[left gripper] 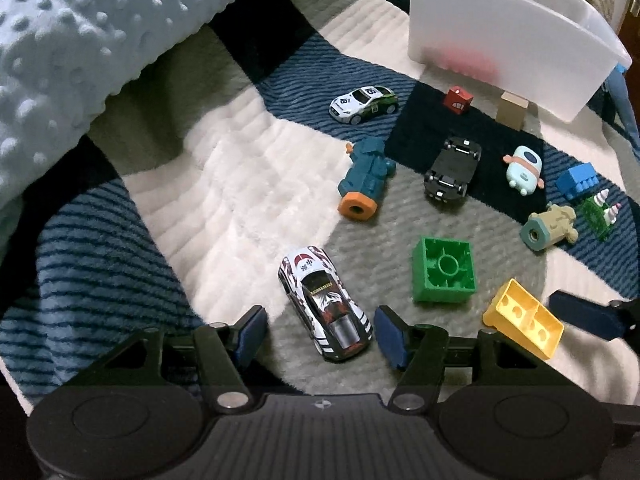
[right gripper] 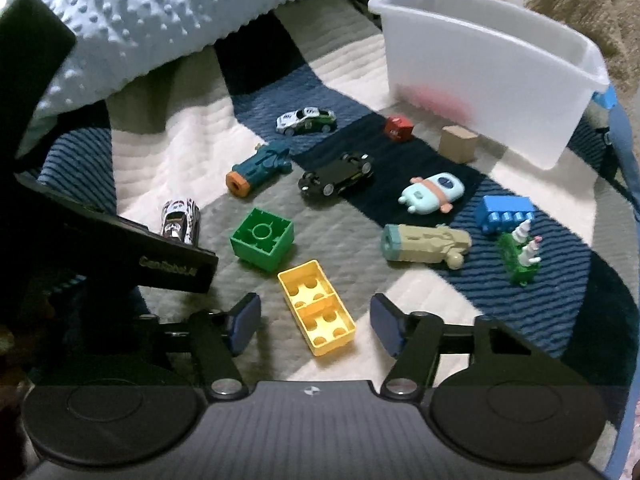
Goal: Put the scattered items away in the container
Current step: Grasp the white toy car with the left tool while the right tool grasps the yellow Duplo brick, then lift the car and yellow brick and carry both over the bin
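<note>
My left gripper (left gripper: 320, 334) stands open low over the quilt, with a white, red and black toy car (left gripper: 324, 304) lying between its blue pads; the right pad is very close to the car. My right gripper (right gripper: 314, 324) is open too, straddling an upturned yellow brick (right gripper: 316, 308) with a gap on each side. An upturned green brick (right gripper: 262, 238) lies between the two. The white translucent bin (right gripper: 480, 72) stands at the far right, something pink showing through its wall.
Scattered on the patchwork quilt (left gripper: 248, 184) are a white-green car (left gripper: 363, 105), a teal-orange toy (left gripper: 366, 180), an upturned black car (left gripper: 452, 172), a red cube (left gripper: 458, 100), a wooden block (left gripper: 513, 110), a pale blue figure (right gripper: 432, 192), a blue brick (right gripper: 504, 208) and a beige toy (right gripper: 424, 244). A dotted blue blanket (left gripper: 80, 40) bulges at left.
</note>
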The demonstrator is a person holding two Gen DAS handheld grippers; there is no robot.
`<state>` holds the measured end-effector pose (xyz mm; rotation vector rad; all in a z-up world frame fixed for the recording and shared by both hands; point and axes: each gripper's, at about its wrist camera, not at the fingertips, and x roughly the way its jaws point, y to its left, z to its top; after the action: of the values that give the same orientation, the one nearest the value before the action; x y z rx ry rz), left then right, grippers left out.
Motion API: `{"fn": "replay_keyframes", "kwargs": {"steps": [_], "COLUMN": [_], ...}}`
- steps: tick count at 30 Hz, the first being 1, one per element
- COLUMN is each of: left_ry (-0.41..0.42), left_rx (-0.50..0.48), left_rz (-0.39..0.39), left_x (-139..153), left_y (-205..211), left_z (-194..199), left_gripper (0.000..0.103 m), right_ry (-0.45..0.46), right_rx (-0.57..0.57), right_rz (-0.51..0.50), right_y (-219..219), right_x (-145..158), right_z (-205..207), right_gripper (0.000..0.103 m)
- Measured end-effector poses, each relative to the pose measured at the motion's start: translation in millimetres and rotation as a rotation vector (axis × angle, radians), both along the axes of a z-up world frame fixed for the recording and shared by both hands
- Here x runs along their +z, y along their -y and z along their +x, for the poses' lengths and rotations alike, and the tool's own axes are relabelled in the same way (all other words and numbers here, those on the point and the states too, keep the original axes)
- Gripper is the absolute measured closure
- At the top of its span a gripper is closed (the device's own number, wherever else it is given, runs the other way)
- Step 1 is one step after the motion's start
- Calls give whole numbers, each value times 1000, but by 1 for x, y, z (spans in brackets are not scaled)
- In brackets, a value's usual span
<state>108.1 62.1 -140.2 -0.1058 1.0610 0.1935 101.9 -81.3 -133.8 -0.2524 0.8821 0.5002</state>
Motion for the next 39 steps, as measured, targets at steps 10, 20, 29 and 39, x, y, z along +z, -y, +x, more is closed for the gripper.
{"fn": "replay_keyframes", "kwargs": {"steps": [10, 20, 29, 39], "left_ry": [19, 31, 82, 137], "left_rx": [34, 41, -9, -87], "left_rz": [-38, -68, -25, 1], "left_x": [6, 3, 15, 42], "left_y": [-7, -13, -12, -4], "left_z": [0, -1, -4, -15], "left_gripper": [61, 67, 69, 69], "right_ry": [-5, -15, -10, 42], "right_rx": [-21, -44, -82, -130], "right_rz": [-10, -4, -16, -9], "right_y": [1, 2, 6, 19], "right_x": [-7, -6, -2, 16], "right_z": [0, -1, -6, -19], "right_gripper": [57, 67, 69, 70]}}
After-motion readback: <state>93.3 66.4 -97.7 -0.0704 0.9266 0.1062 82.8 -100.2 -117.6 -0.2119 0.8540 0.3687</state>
